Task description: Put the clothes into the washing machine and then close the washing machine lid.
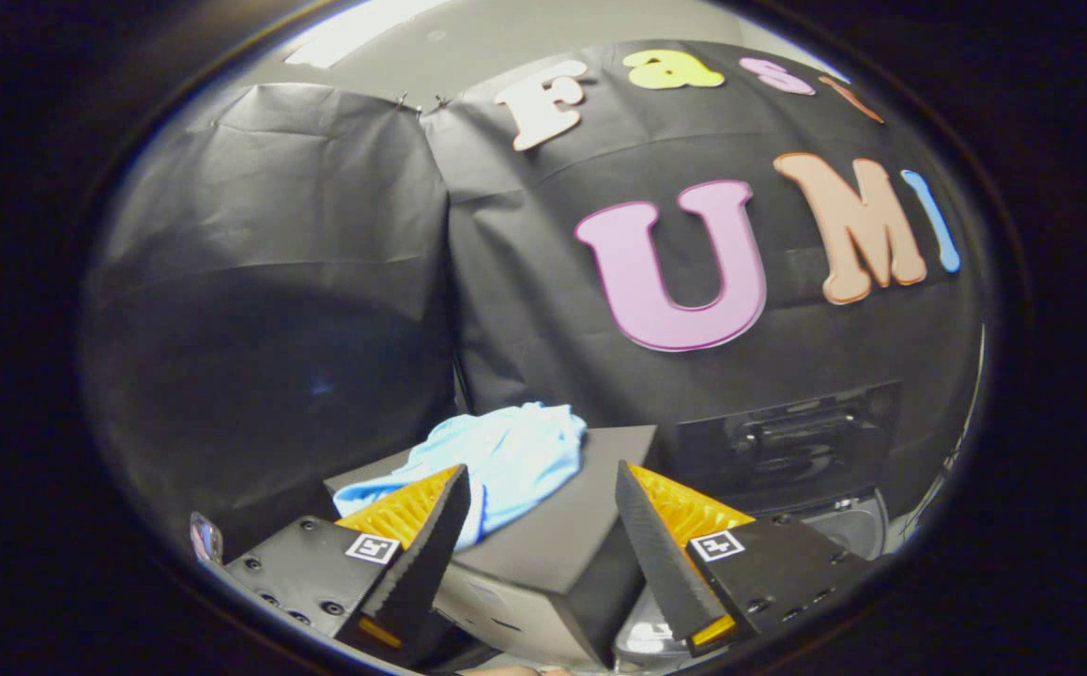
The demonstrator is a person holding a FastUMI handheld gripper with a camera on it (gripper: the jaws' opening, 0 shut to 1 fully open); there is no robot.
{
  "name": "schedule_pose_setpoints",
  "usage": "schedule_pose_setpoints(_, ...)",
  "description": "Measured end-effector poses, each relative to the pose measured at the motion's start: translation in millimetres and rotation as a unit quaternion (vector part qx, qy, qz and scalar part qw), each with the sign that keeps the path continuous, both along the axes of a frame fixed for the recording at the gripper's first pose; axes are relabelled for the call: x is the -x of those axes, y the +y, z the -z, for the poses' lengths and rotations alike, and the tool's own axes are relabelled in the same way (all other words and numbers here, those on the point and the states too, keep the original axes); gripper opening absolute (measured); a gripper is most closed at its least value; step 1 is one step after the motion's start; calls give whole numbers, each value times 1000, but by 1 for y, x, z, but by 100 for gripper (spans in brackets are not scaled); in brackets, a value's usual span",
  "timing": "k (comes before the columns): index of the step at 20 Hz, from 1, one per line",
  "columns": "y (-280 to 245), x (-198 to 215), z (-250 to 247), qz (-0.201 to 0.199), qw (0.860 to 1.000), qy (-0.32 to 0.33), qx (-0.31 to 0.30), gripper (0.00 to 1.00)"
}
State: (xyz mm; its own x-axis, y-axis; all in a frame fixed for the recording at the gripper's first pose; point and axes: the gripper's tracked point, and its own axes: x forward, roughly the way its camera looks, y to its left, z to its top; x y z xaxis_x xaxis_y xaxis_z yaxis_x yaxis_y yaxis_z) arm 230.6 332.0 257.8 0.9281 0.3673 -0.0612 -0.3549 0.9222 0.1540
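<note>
A crumpled light blue garment (501, 460) lies on top of a dark grey box (562, 535), just ahead of my fingers and closer to the left one. My gripper (540, 474) is open, with nothing between its fingers, and hovers above the box. To the right of the box stands the washing machine (788, 451), its dark lid raised and upright against the booth wall. Part of the machine's pale rim (849, 526) shows behind the right finger.
Black cloth walls close the booth behind the box and the machine. A small clear object (206, 540) sits low beside the left finger. The box's front corner drops away below and between the fingers.
</note>
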Motion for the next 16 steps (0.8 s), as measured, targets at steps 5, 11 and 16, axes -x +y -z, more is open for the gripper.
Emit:
schedule_pose_setpoints(5,70,-57,15,20,996,81,33,96)
schedule_pose_setpoints(11,105,-90,56,50,978,156,129,97)
schedule_pose_setpoints(16,107,-94,84,50,965,193,170,97)
